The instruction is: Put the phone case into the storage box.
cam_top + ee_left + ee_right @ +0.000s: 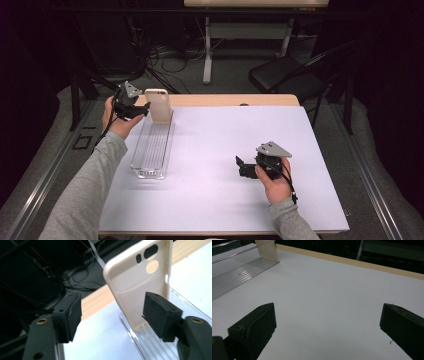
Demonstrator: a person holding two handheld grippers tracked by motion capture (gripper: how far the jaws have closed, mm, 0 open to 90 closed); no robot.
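Upright, cream phone case [135,287] in clear tray [152,145], left gripper [112,315] jaws apart

High view: overhead, facing forward-down on desk [215,150]. Gripper views: close, low; both share phone case [140,287] and tray [239,275].

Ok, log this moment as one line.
left gripper: open, beside phone case | phone case: upright at far end of clear tray | right gripper: open, nothing held

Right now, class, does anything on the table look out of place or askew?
Nothing is spilled or broken. The cream phone case stands upright at the far end of the clear tray, leaning a little. The left gripper is open beside it; the right gripper is open, apart.
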